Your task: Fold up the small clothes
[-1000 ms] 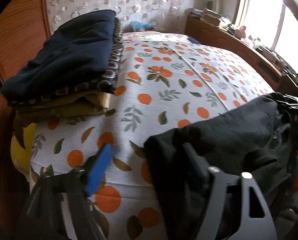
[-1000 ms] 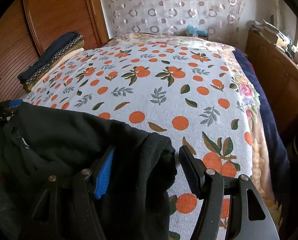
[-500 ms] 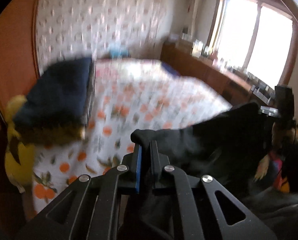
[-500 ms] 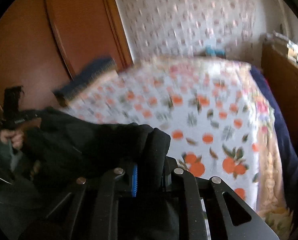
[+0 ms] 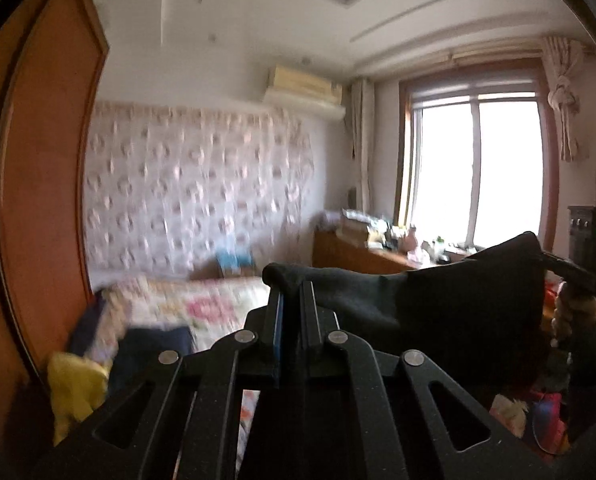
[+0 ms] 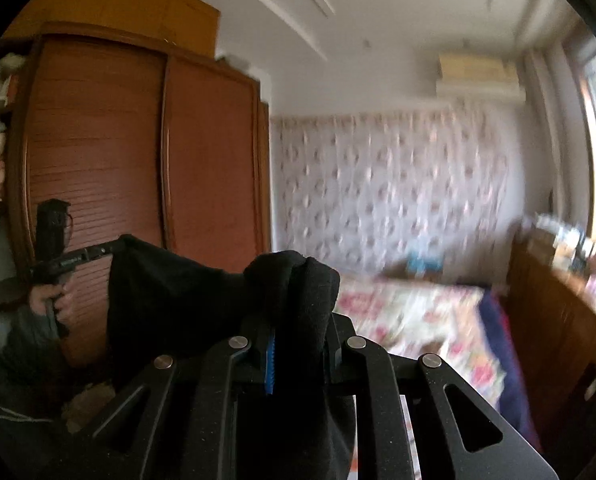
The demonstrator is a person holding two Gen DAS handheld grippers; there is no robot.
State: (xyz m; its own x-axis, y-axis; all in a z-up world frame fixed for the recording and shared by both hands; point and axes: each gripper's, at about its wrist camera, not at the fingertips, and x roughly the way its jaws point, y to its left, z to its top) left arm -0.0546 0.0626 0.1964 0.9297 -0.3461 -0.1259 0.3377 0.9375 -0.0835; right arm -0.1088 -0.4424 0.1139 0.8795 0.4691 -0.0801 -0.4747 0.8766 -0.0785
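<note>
Left tool (image 5: 292,300): jaws narrow, clamped on one top corner of the black garment (image 5: 458,292), a fold of cloth bunched above the tips. Right tool (image 6: 294,320): jaws nearly closed, clamped on the opposite top corner, thick cloth wrapped over the tips and hiding one pad. Both pairs of jaws just closed onto the fabric. Garment suspended in the air between the two tools, upper edge sagging slightly, body hanging down in front of the bed (image 5: 202,304). Bed covered by a floral sheet, low in both views and blurred. Folded dark and yellow clothes (image 5: 98,360) piled at the bed's near left side, beside the wooden wardrobe (image 6: 138,168). Opposite tool visible at the far corner in each wrist view, gripped by a hand (image 6: 48,300).
</note>
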